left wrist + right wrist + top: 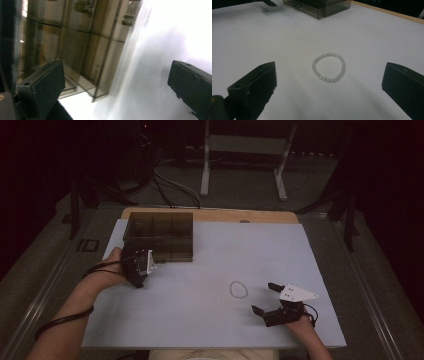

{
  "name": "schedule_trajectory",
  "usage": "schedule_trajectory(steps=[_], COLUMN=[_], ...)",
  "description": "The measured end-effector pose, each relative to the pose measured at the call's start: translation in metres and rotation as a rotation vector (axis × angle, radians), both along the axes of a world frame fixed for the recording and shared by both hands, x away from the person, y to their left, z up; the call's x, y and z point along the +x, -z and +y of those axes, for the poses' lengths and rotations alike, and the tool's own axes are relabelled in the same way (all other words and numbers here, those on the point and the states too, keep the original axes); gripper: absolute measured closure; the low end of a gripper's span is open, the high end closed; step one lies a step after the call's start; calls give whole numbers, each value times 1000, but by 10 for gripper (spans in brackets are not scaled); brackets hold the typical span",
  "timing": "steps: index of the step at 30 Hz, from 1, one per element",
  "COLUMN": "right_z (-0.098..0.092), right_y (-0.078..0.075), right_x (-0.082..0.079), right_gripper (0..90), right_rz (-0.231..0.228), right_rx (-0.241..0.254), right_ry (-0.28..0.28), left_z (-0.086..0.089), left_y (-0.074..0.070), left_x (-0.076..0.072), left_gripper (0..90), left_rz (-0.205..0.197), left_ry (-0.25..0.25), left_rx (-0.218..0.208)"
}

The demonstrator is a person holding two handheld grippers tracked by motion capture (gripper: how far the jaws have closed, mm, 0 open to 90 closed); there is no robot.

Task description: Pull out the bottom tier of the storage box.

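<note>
Dark room, cables on the floor beyond, and a white sheet (210,285) covering the table. Near the far left corner sits a smoky divided box (159,236), and the left tool (115,85) hovers just at its near left corner, jaws spread wide with nothing between them. Toward the near right corner the right tool (329,82) is low over the sheet, also gaping and empty. The bead bracelet (329,67) lies flat just ahead of its jaws, untouched.
</note>
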State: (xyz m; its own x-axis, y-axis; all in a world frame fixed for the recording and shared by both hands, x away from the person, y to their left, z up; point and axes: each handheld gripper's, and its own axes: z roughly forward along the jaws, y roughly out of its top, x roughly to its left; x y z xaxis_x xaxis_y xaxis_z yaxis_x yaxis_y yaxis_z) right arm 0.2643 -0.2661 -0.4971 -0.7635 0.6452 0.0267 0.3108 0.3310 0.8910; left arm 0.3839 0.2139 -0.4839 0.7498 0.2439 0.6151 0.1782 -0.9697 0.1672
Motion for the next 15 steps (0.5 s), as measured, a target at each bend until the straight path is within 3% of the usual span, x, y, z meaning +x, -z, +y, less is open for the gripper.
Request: schedule_trajectory(steps=[3,7,8,11,15], right_z=[-1,-1,-2,-2,-2], right_y=[0,0,-1,-1,0], right_x=[0,0,0,0,0], right_gripper=[0,0,0,0,0], right_rz=[0,1,1,1,1], right_rx=[1,12,13,13,11], right_ry=[3,3,4,5,4], left_z=[5,12,15,16,21], left_y=[-7,-17,-21,-23,-29], left_x=[4,8,10,12,19], left_gripper=[26,36,53,52,55], left_rz=[9,34,64,87,152], left_ry=[14,31,49,61,69], left_rx=[15,-31,-61,-47,-88])
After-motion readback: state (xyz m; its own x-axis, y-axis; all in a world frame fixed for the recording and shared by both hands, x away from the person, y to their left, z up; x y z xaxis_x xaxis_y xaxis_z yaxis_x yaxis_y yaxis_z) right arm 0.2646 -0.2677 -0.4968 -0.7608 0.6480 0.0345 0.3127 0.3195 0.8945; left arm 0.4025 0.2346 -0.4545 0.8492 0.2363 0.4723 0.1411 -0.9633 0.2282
